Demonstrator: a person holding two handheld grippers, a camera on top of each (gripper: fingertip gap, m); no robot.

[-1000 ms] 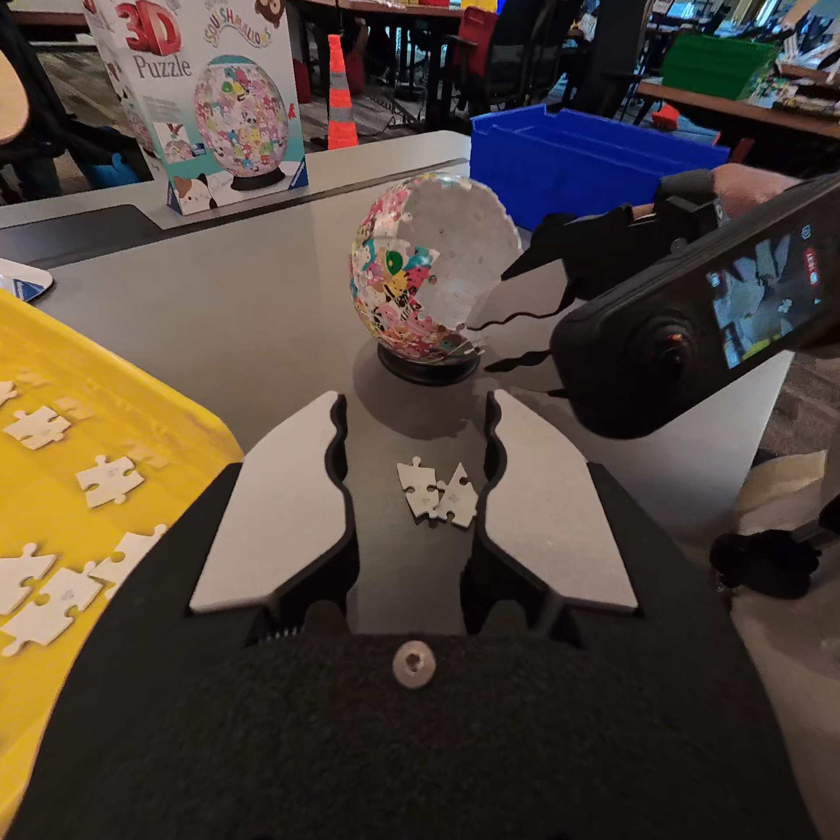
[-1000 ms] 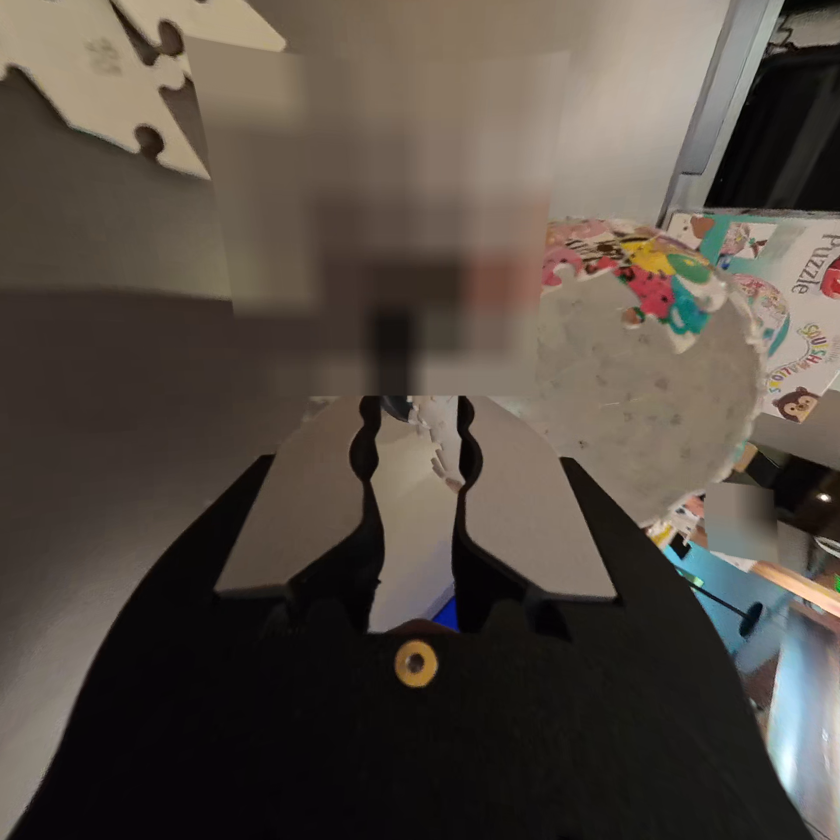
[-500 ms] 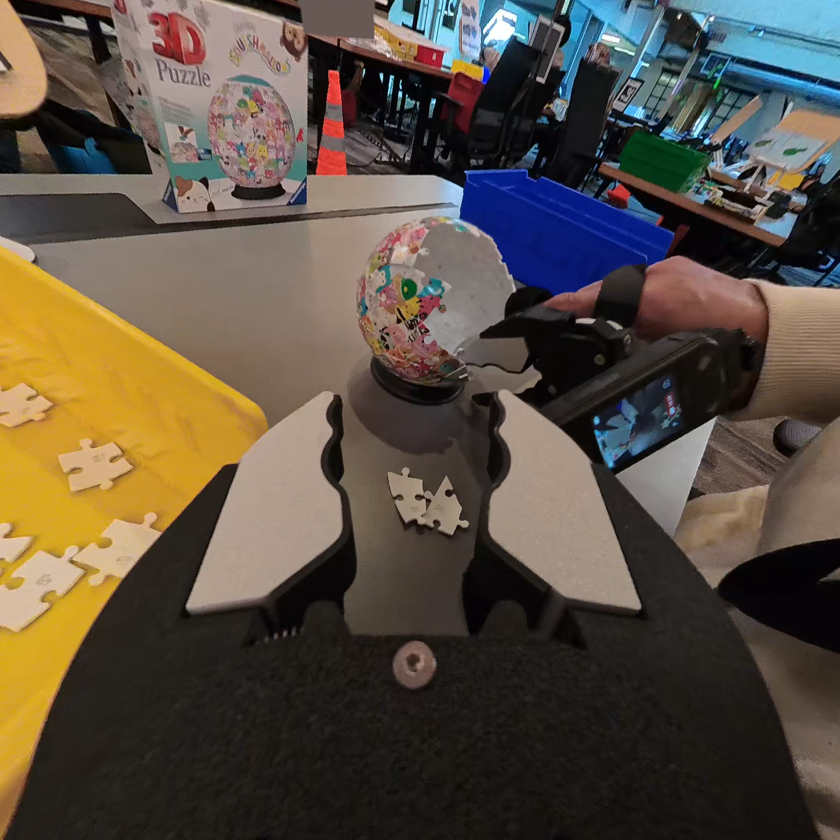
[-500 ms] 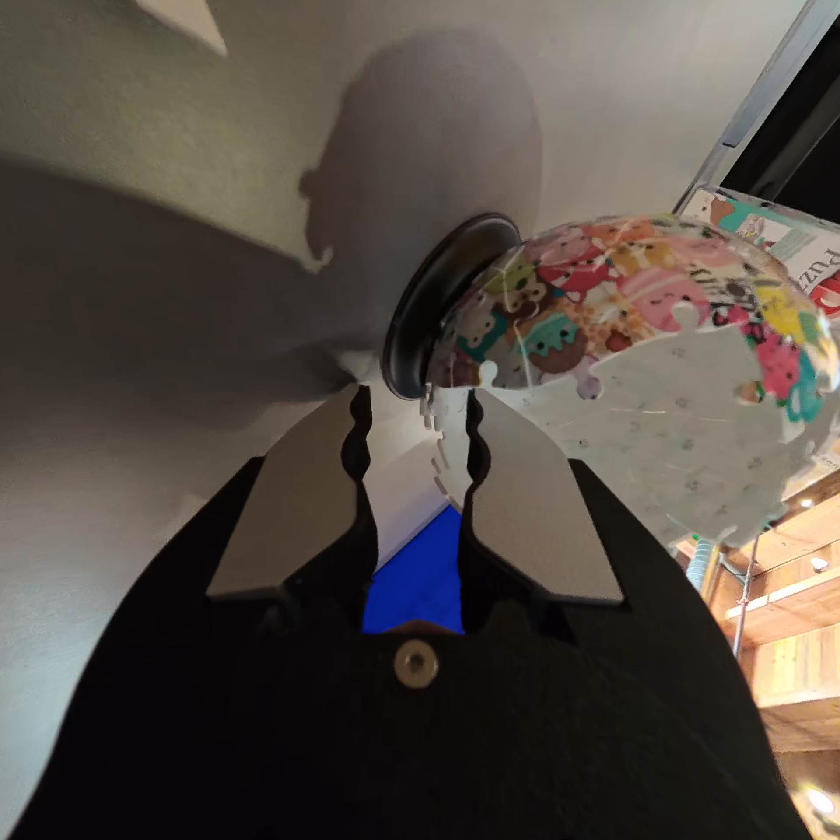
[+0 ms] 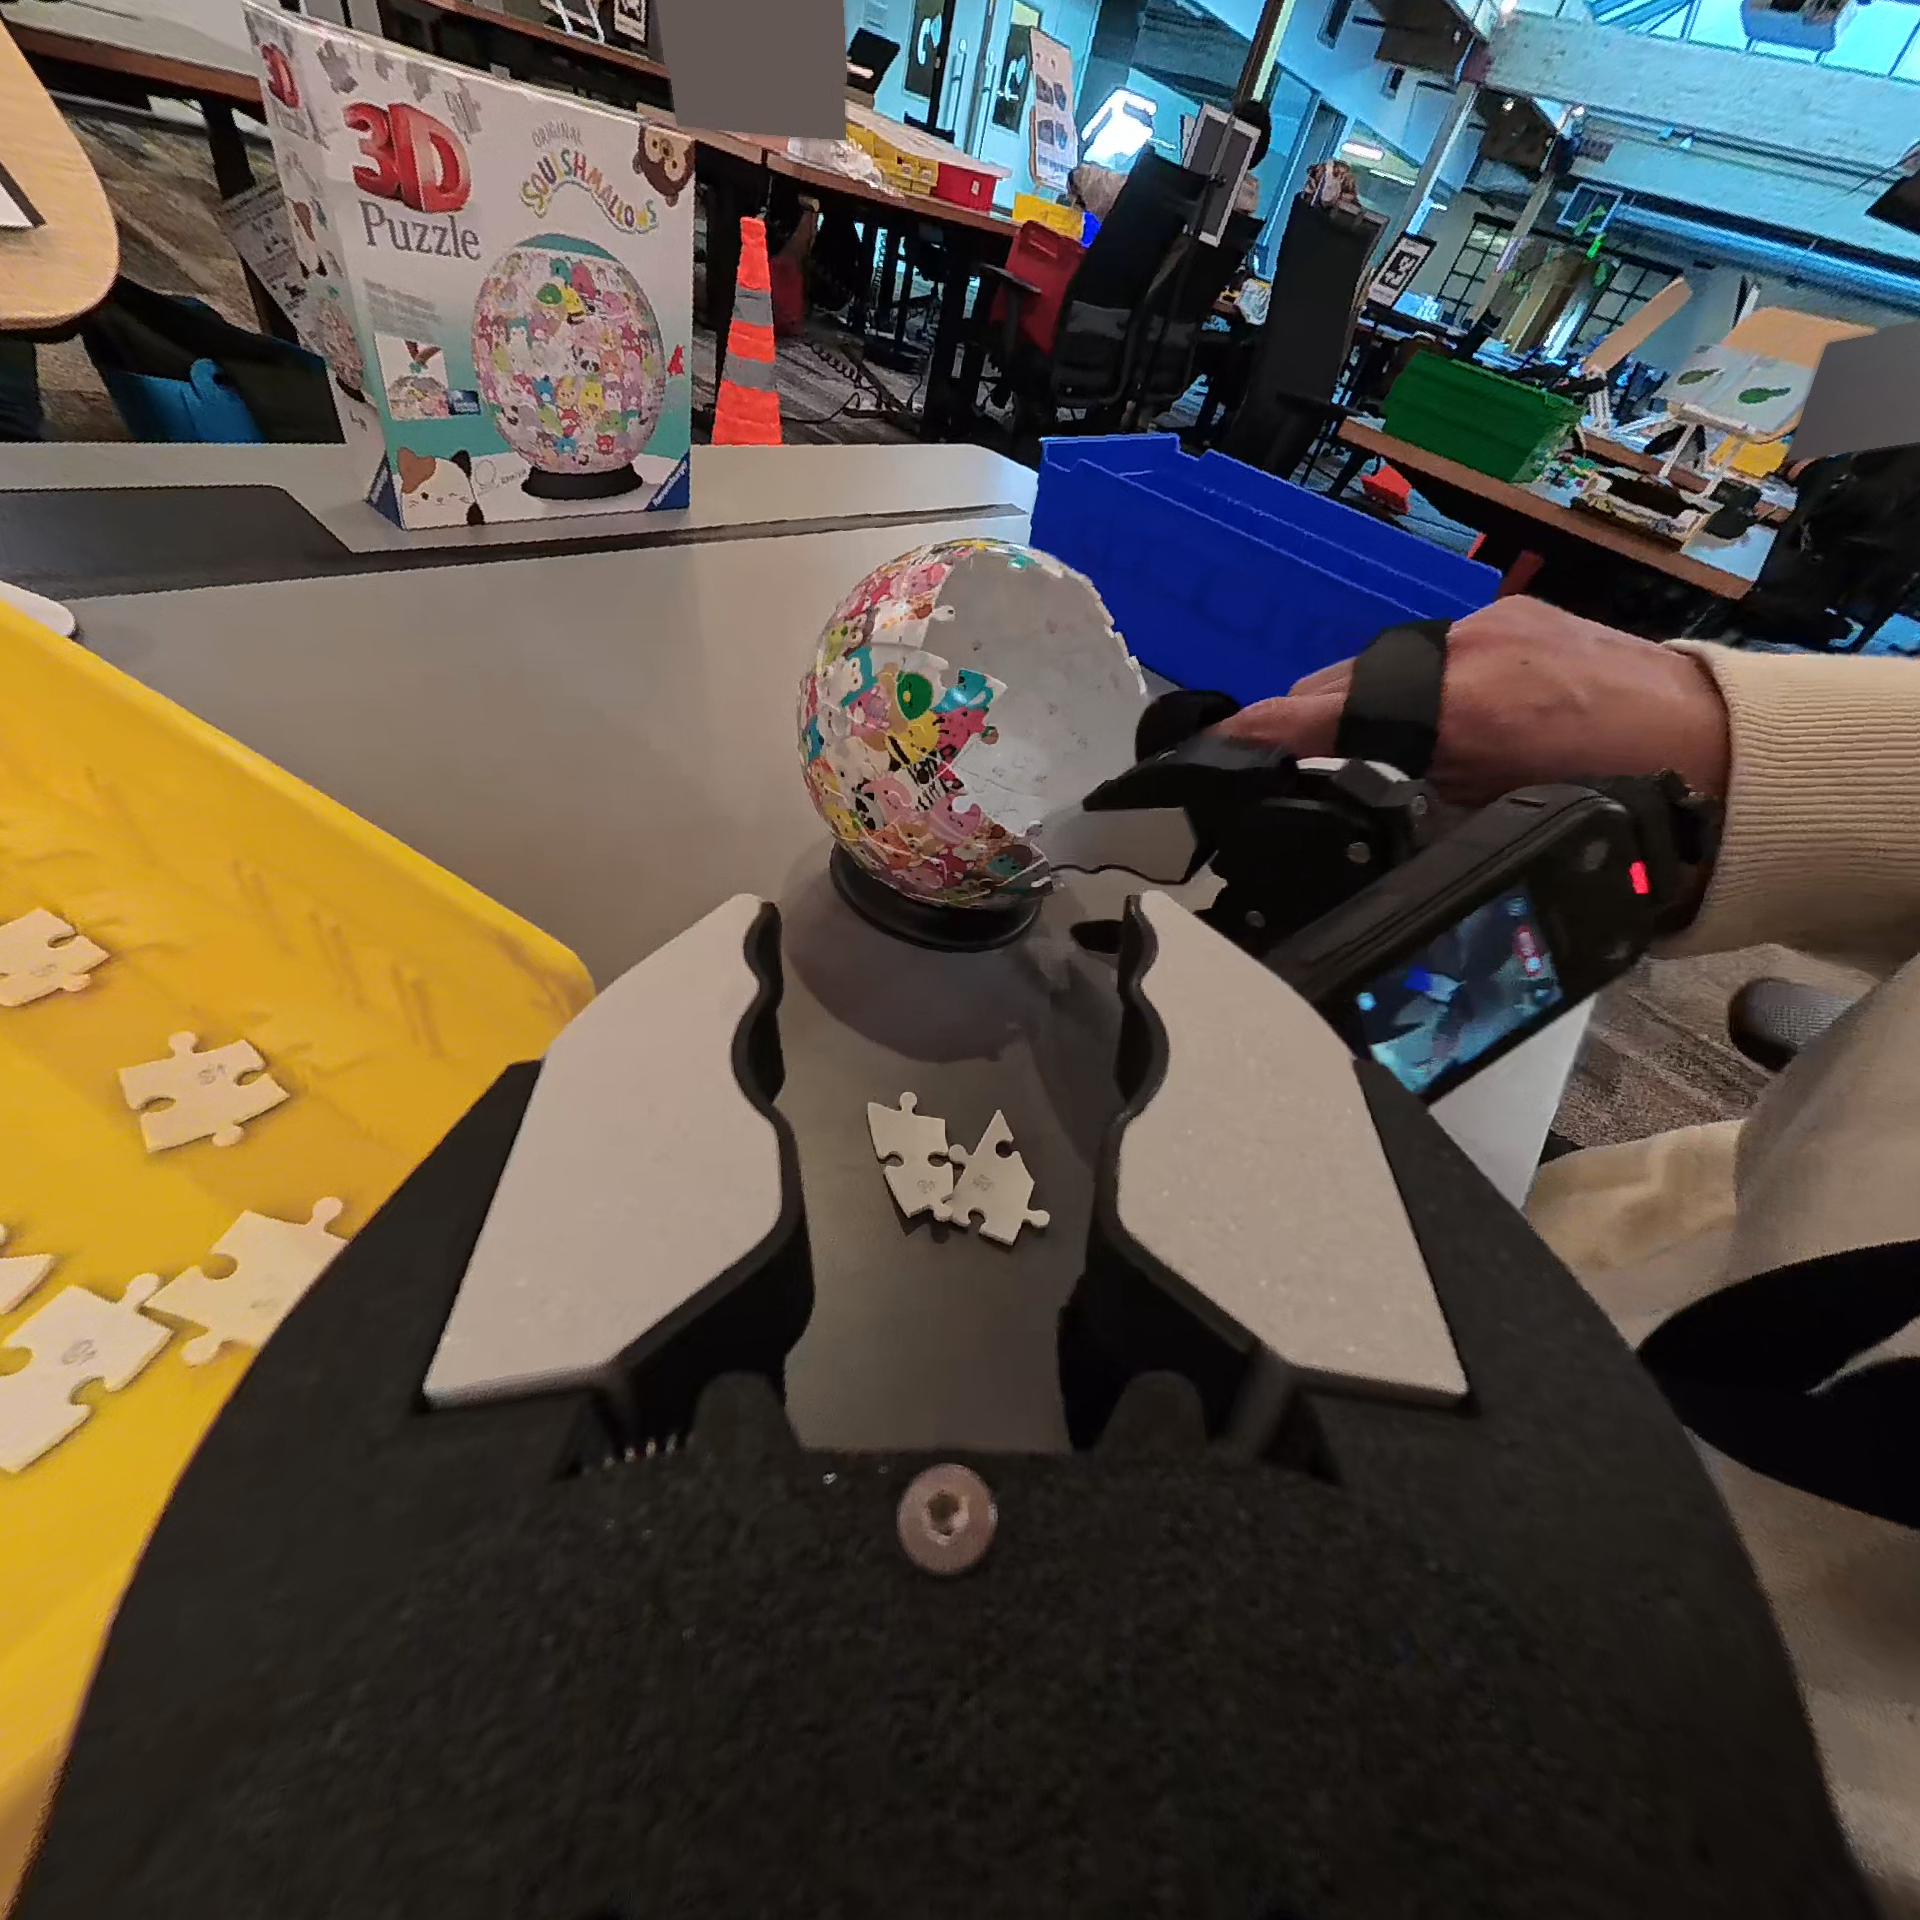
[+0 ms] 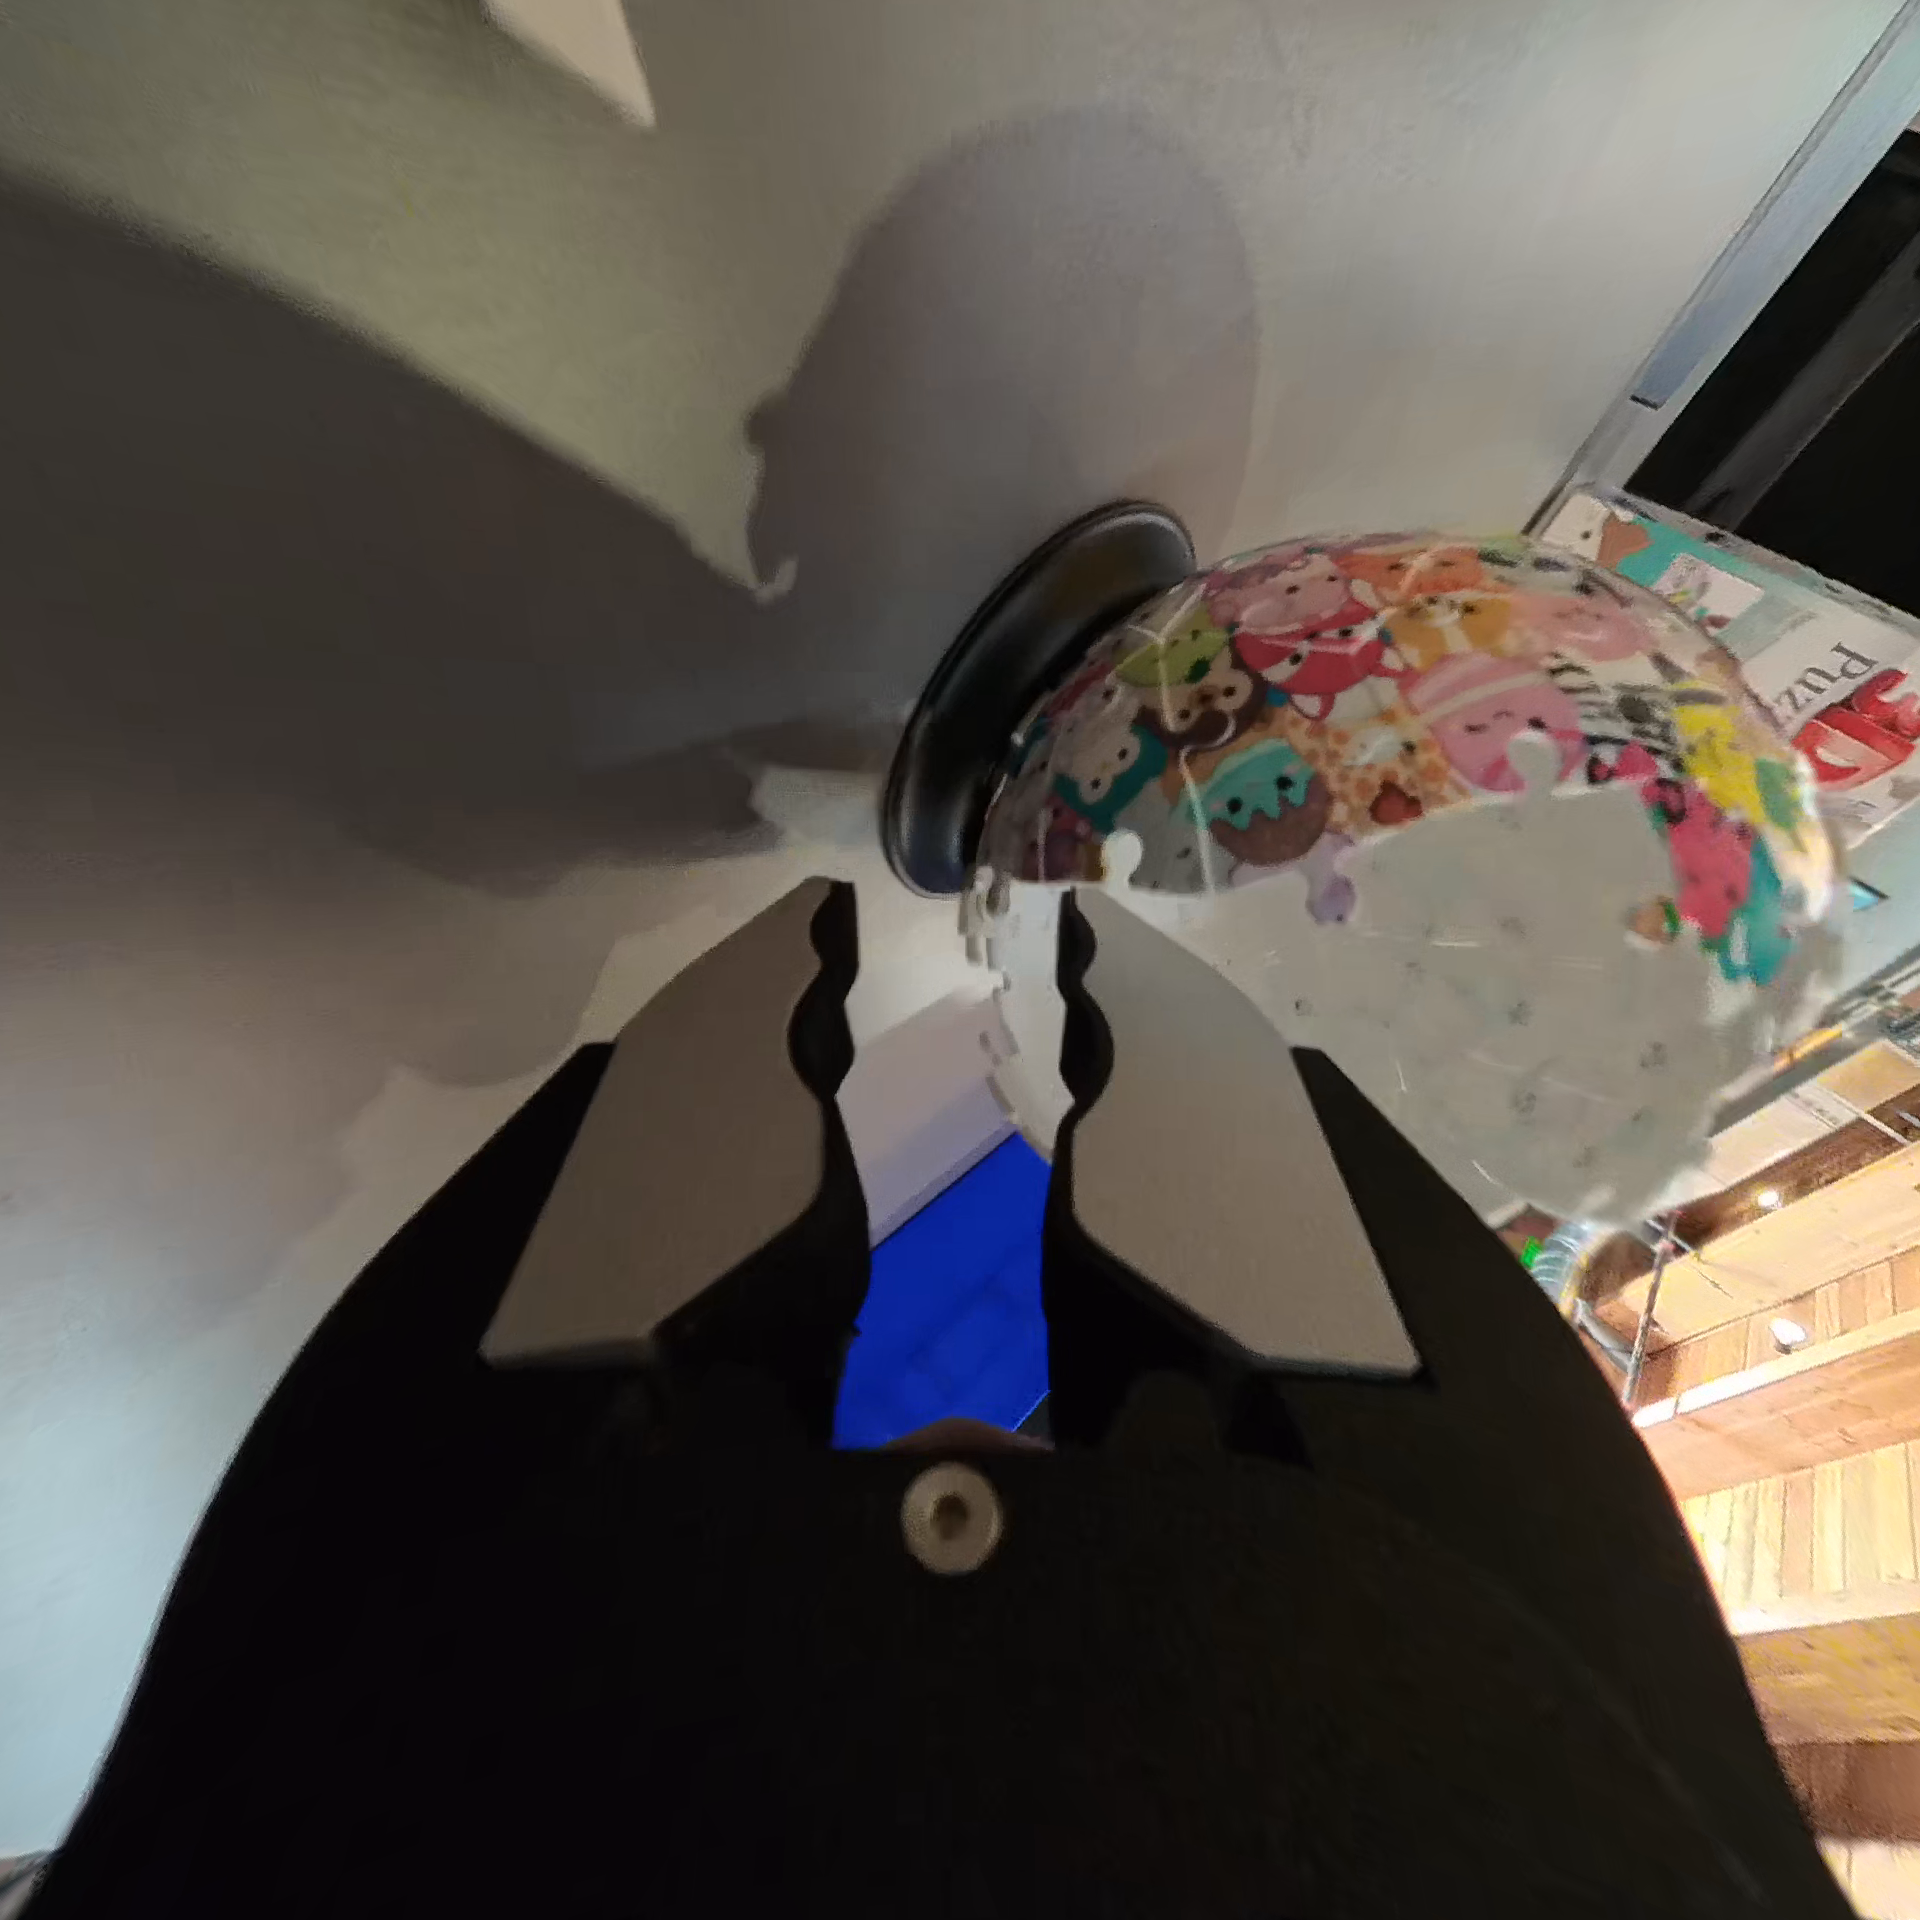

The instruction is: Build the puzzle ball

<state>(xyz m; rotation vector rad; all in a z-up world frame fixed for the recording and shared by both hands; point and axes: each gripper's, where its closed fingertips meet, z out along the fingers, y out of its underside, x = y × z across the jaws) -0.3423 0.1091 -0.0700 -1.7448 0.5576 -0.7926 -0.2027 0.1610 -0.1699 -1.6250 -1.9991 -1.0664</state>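
while the half-built puzzle ball (image 5: 940, 727), glossy printed shell with a jagged white rim, sat on its black round stand (image 5: 935, 914) on the matte grey surface (image 5: 520, 707), the right tool (image 6: 951, 914) straddled that rim, fingers apart; the left tool (image 5: 945, 977) stood open over two loose pieces (image 5: 956, 1169).

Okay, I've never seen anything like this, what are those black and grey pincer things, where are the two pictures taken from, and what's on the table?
No robot here: a person holds a two-finger gripper in each hand, each with a camera looking along its fingers. The left camera's picture shows the open left gripper above two loose puzzle pieces on the grey table. Ahead, the half-built puzzle ball sits on a black stand. White pieces lie in a yellow tray; a puzzle box and blue bin stand behind. The right camera's picture is tilted: the right gripper is open around the ball's jagged open edge, gripping nothing.
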